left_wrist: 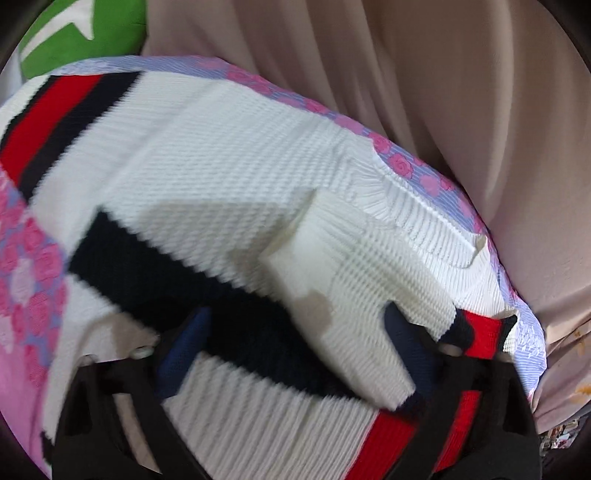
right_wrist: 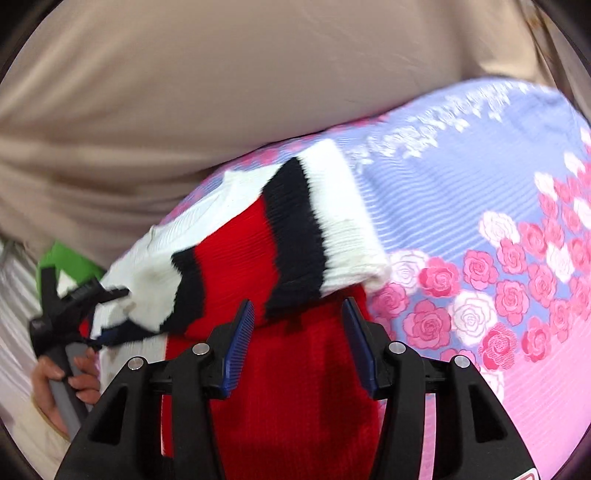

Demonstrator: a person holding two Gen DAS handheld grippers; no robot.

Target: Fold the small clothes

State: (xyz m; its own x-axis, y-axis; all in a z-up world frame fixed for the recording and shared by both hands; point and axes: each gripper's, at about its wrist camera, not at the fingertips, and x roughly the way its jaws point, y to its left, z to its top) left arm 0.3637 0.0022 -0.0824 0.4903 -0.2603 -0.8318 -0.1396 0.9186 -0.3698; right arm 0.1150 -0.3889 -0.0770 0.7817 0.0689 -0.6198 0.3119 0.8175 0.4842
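A small white knit sweater (left_wrist: pixel 229 155) with red and navy stripes lies on a floral bedsheet (left_wrist: pixel 33 258). In the left wrist view my left gripper (left_wrist: pixel 295 347) has its blue-padded jaws apart, with folded sweater cloth lying between them; whether they pinch it I cannot tell. In the right wrist view my right gripper (right_wrist: pixel 299 328) is open over the red band of the sweater (right_wrist: pixel 288 387), a striped sleeve (right_wrist: pixel 306 221) folded across just ahead of it. The left gripper (right_wrist: pixel 70 314) shows at the left edge in a hand, at the sweater's white edge.
The bedsheet (right_wrist: pixel 480 184) is lilac and pink with roses. Beige cloth (right_wrist: pixel 221 92) rises behind it in both views. A green cushion with a white star (left_wrist: pixel 81 33) lies at the far left.
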